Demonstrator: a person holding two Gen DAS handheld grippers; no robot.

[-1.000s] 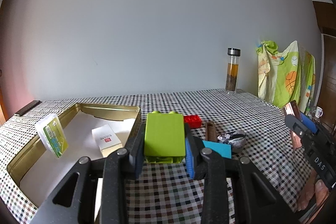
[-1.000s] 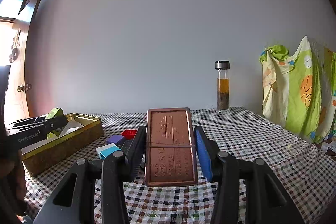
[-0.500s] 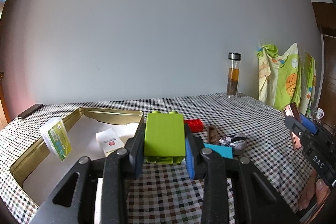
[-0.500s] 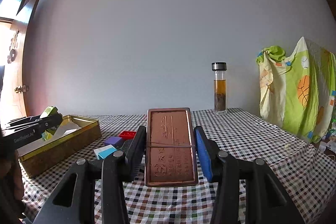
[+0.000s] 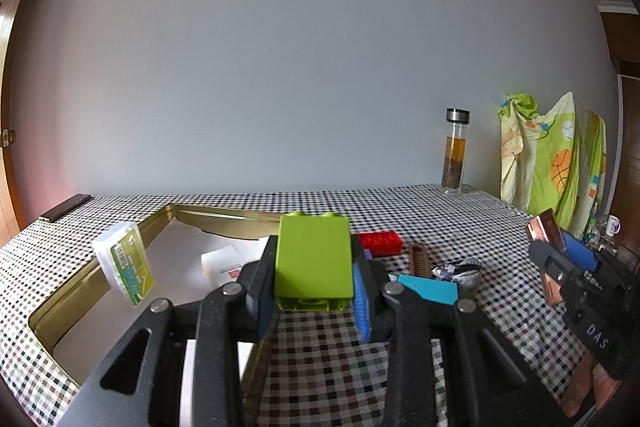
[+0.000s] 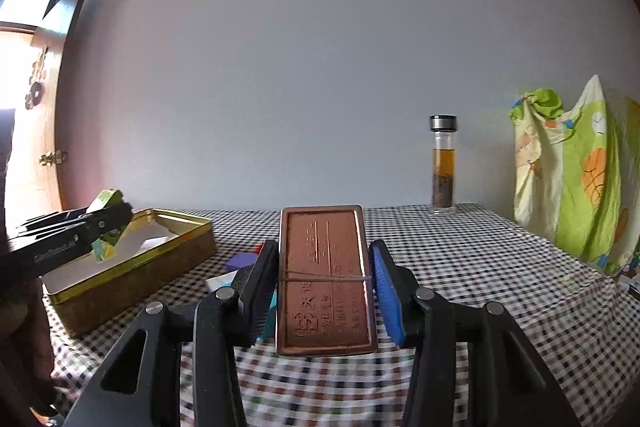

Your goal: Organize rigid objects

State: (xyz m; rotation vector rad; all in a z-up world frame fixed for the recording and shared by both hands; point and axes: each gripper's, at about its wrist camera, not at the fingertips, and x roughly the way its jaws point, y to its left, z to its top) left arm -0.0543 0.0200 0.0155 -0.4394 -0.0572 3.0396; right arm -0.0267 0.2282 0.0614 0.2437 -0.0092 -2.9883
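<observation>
Beside the gold tin tray (image 5: 100,275), just off its near right corner and above the checked tablecloth (image 5: 460,223), the left gripper (image 5: 314,287) is clenched on a lime-green building brick (image 5: 314,259). It is likely hollow plastic: light, stiff and somewhat slick, so the flat side walls where the pads (image 5: 362,301) press are the sensible hold (the studded far end offers less flat surface). It looks boxy and matte, with two round studs at the far edge and its open underside facing the camera.

To the right of the tray, the right gripper (image 6: 324,291) grasps a copper-coloured embossed tin (image 6: 324,279) by its long edges. I judge it rigid, smooth and heavier than the brick, prone to slipping if tilted. It is a flat rectangle with raised characters and a thin band across its middle.

Inside the tray lie a white packet (image 5: 224,263) and, propped against the left wall, a green-labelled box (image 5: 124,267).
</observation>
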